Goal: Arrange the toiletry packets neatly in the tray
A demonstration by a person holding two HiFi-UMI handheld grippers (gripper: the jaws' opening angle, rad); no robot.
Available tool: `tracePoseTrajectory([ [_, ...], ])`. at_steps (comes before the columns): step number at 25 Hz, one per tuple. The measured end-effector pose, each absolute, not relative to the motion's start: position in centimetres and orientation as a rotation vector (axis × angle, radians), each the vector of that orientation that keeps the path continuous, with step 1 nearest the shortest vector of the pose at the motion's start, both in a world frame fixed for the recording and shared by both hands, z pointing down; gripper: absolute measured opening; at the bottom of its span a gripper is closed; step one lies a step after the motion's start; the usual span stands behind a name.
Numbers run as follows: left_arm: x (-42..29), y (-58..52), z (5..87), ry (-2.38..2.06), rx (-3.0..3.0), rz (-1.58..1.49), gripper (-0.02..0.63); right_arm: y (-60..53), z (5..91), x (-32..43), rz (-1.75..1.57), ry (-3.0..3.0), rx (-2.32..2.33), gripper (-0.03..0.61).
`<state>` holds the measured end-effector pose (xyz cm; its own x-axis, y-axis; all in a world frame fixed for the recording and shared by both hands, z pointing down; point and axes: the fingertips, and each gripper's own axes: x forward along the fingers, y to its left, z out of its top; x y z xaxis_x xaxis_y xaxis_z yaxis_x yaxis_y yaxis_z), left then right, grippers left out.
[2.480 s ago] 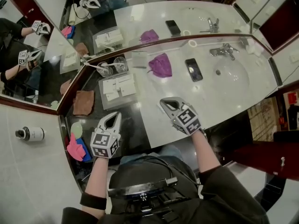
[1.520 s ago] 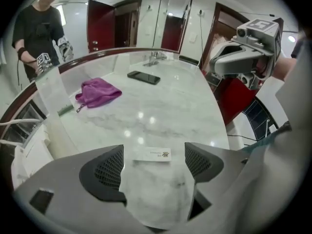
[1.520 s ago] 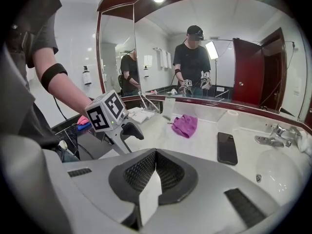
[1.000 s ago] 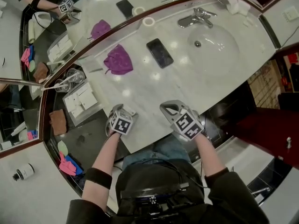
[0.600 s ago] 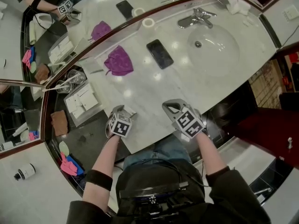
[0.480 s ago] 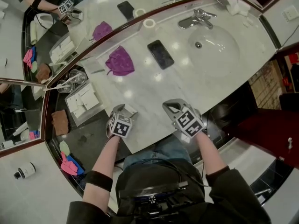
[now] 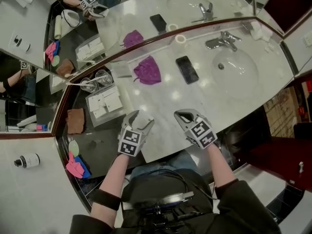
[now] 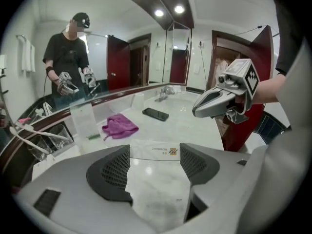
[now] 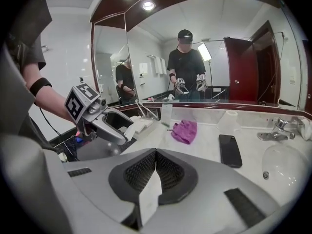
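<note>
A flat white toiletry packet [image 8: 157, 189] lies between the pads of my left gripper [image 8: 155, 152], printed edge forward. Those jaws have just been closing on it and now grip it, lifted above the marble counter's front edge [image 7: 141, 119]. My right gripper [image 9: 156, 156] is shut on a thin white packet [image 9: 148, 199], held edge-on above the counter [image 7: 180, 115]. The clear tray [image 7: 117, 116], with several white packets inside, stands at the counter's left end, beyond the left gripper. Each gripper shows in the other's view: the right gripper [image 8: 220, 101] and the left gripper [image 9: 117, 130].
A purple cloth [image 7: 147, 69], a black phone [image 7: 186, 69] and a tape roll [image 7: 181, 39] lie on the counter. The sink [image 7: 235, 67] and faucet [image 7: 222, 40] are at the right. Two glasses [image 7: 95, 81] stand behind the tray, and a brown cloth [image 7: 75, 121] lies left of it. A mirror backs the counter.
The left gripper has risen from the counter's front edge and tilted up, carrying a white packet. The right gripper shifted slightly and stays shut on its packet.
</note>
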<state>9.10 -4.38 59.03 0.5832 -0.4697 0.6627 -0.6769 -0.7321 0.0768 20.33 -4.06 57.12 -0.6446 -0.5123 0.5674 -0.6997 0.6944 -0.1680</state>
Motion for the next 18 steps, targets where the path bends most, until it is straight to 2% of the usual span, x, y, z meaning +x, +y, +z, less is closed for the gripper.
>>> tracePoseTrajectory([
  [8,1.9,-2.6,52.9,-1.198,2.544,0.683,0.319,-4.4,53.7,12.2,0.415,-2.536,0.773,0.018],
  [18,-5.4,-3.6,52.0,-1.319,2.496,0.737,0.319,-1.4,51.1,1.1,0.269,-2.594,0.429,0.018],
])
